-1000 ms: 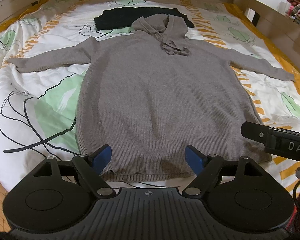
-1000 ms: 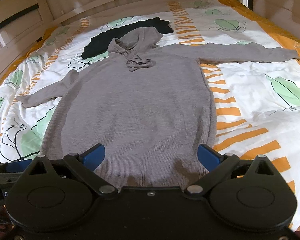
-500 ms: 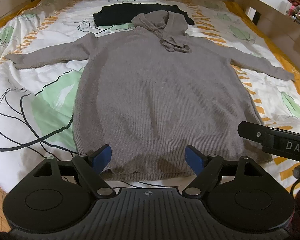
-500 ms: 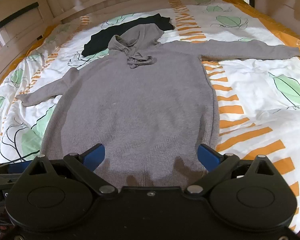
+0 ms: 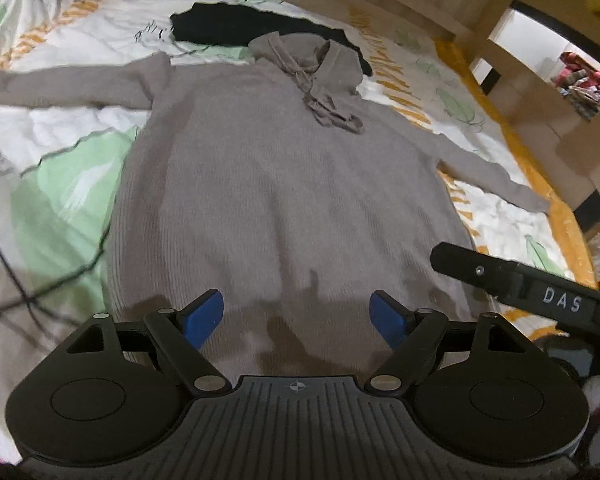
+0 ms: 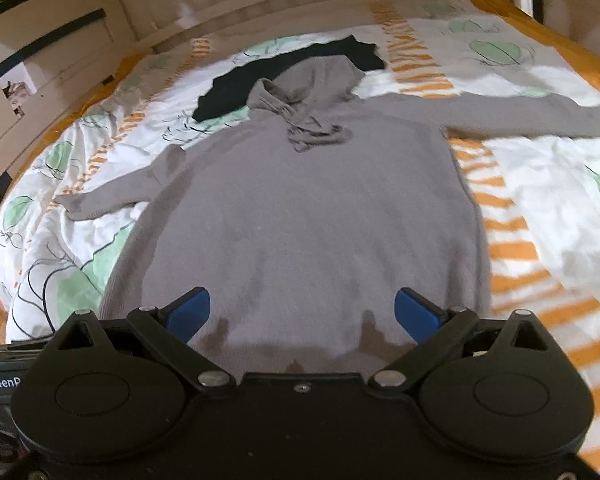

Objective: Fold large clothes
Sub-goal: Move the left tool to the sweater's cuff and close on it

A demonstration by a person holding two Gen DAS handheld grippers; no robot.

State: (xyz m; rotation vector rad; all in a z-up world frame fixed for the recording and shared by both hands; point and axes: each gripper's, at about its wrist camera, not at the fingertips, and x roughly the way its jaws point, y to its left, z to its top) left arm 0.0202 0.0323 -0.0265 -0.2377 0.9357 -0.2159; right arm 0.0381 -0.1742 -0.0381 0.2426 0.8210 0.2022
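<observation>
Patterned duvet [image 6: 548,200], grey hoodie [image 5: 284,200] flat ahead, both hand-held grippers, left [image 5: 298,314] and right [image 6: 302,312], wide open, empty, above hem

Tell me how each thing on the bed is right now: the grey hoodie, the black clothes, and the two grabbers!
Grey hoodie: spread flat, front up, both sleeves stretched out sideways, not folded yet.
Hood: lying flat above the neck, its top over the black garment.
Drawstrings: loose, bunched on the chest.
Black garment: lying flat beyond the hoodie, partly covered by the hood.
Left gripper: fingers open, holding nothing.
Right gripper: fingers open, holding nothing.
</observation>
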